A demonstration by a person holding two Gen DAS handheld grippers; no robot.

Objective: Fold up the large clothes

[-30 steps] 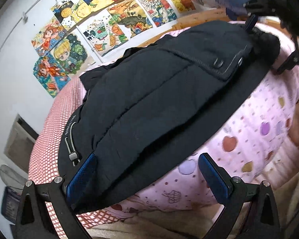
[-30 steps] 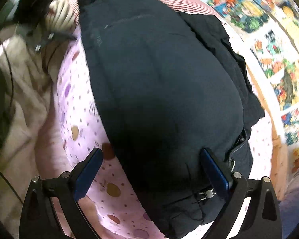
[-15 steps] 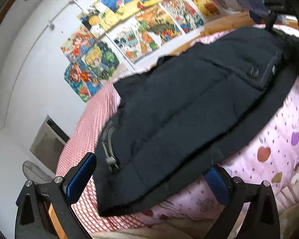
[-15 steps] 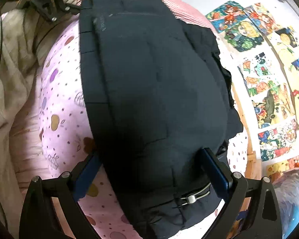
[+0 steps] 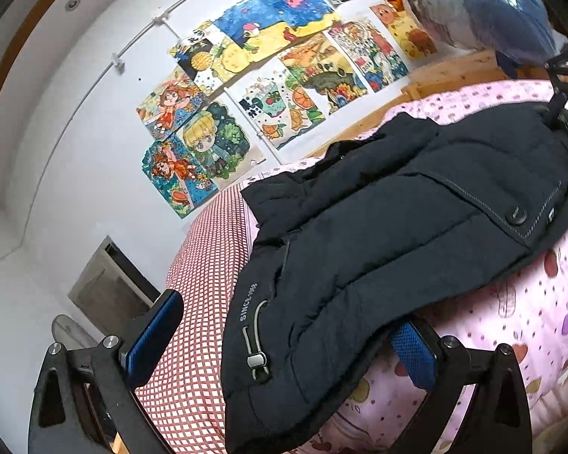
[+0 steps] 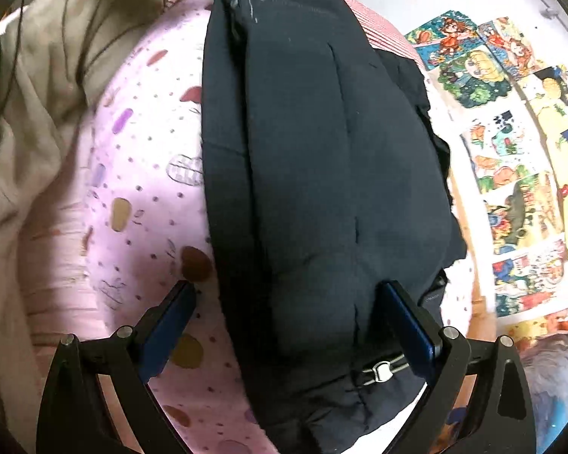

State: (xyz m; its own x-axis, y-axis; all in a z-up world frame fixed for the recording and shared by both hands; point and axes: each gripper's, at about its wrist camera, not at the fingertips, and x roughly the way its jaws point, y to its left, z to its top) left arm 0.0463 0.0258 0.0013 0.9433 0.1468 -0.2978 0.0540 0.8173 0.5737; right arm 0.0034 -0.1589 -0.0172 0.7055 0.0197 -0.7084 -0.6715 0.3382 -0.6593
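Over the last second your left gripper (image 5: pixel 284 344) has backed off and tilted up: the dark navy padded jacket (image 5: pixel 397 234) now fills less of its view, slid toward 3 o'clock, while the wall of colourful drawings (image 5: pixel 269 87) has widened at 12 o'clock. The jacket's corner that covered the left finger now drapes over the right one. In your right gripper (image 6: pixel 287 325) view, the jacket has swung more upright, and the pink spotted bedspread (image 6: pixel 140 174) has broadened at 9 o'clock.
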